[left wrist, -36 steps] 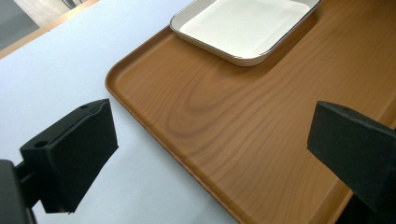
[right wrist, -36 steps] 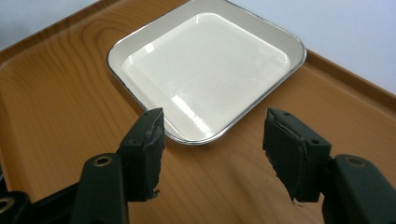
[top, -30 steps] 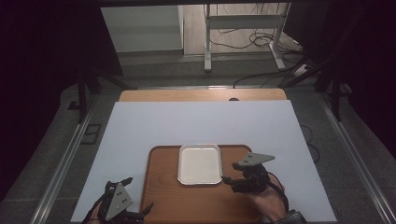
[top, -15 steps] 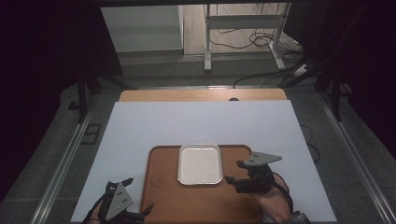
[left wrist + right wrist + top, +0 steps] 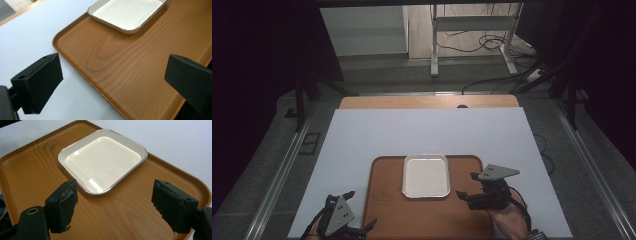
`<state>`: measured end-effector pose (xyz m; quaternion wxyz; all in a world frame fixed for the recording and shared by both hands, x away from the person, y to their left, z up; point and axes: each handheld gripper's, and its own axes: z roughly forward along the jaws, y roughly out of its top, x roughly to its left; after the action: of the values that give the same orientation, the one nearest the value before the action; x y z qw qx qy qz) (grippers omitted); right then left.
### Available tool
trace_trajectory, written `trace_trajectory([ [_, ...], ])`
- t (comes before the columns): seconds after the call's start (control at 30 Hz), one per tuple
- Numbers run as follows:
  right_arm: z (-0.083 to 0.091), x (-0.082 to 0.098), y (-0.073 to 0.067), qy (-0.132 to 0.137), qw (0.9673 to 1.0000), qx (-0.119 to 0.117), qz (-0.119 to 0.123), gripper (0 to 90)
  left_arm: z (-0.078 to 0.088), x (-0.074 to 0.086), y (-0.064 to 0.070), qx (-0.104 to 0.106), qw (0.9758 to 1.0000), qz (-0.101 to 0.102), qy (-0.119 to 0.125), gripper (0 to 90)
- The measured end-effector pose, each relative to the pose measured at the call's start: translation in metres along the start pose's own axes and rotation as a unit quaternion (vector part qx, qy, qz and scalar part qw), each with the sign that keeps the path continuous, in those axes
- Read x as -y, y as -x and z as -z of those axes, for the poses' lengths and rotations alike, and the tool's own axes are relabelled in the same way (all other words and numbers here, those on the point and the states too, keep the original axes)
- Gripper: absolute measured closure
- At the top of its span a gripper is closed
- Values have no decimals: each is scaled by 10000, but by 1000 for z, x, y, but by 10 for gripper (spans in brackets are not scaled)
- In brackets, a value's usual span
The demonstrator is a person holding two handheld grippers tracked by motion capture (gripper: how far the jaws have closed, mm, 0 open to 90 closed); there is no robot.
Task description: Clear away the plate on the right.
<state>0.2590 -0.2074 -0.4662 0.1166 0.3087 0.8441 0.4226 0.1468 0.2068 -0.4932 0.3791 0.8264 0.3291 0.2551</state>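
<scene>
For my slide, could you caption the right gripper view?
Open right gripper above a wooden tray, facing a white dish.

We find no legible text, label, brand, number or sign anywhere in these views. The white square dish (image 5: 102, 161), the wooden tray (image 5: 387, 210) and the pale table cover (image 5: 422, 132) all carry plain, unmarked surfaces.

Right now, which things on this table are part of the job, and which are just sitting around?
Part of the job: white square dish, wooden tray under it, right gripper open beside the dish.
Just there: white table cover, left gripper open at the tray's corner.
</scene>
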Motion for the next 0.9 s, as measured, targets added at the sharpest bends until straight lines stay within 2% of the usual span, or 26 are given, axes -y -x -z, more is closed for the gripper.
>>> trace_trajectory([
  [0.33, 8, 5, 4, 42, 10000, 20, -17, 147, 0, 0, 0, 7, 10000, 12, -2, 14],
  [0.9, 25, 16, 14, 39, 9998, 192, 0, 57, 0, 0, 0, 12, 10000, -2, -13, 14],
])
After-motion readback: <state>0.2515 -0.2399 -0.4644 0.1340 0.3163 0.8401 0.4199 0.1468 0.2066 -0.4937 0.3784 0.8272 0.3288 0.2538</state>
